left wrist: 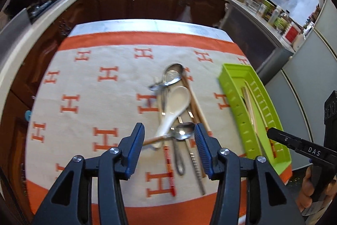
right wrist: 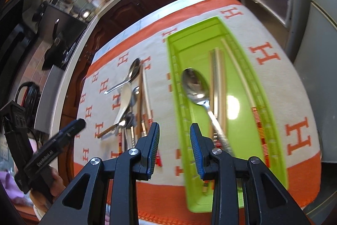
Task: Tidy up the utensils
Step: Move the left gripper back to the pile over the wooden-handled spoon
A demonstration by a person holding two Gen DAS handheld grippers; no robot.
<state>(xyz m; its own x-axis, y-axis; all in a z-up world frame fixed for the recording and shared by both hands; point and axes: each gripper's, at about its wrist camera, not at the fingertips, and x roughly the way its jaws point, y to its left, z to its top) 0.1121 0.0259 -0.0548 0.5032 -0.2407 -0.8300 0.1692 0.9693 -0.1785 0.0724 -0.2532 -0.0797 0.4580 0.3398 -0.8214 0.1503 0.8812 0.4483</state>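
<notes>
Right wrist view: we find a steel spoon point(right wrist: 195, 85) lying lengthwise in the green tray point(right wrist: 271, 102), bowl toward the far end, handle toward us. Our right gripper point(right wrist: 174, 147) stands parted, empty. Our left gripper point(left wrist: 169, 140) is spread, empty, above the loose utensil pile point(left wrist: 179, 111).

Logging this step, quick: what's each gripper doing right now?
Left gripper: open, empty, above the spoon pile.
Right gripper: jaws parted, nothing between the pads, over the tray.
</notes>
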